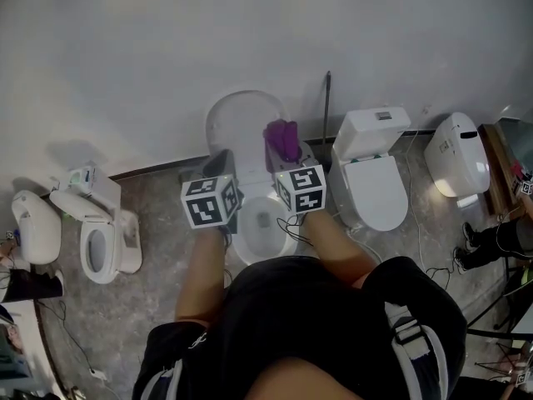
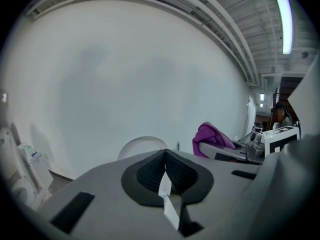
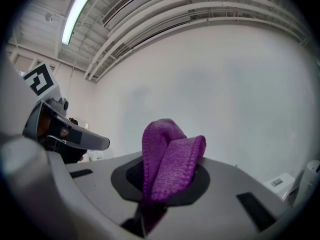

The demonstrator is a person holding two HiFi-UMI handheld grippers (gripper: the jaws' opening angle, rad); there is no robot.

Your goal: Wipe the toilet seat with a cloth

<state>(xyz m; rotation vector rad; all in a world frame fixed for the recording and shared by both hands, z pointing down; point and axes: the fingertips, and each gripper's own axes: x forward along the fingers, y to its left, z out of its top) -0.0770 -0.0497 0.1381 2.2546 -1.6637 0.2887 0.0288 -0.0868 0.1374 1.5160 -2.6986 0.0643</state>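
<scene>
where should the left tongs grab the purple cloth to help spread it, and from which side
Probably the folded loop of the cloth that stands free beyond the right tongs, which pinch its lower end. Come from the left, where the left tongs sit shut and empty beside it; they would need to open first. The loop is the only slack part with room around it.

left gripper (image 2: 165,180) jaws pressed together, empty. right gripper (image 3: 150,186) clamped on purple cloth (image 3: 170,154). forearms (image 1: 200,265) stretched forward, grippers side by side.
</scene>
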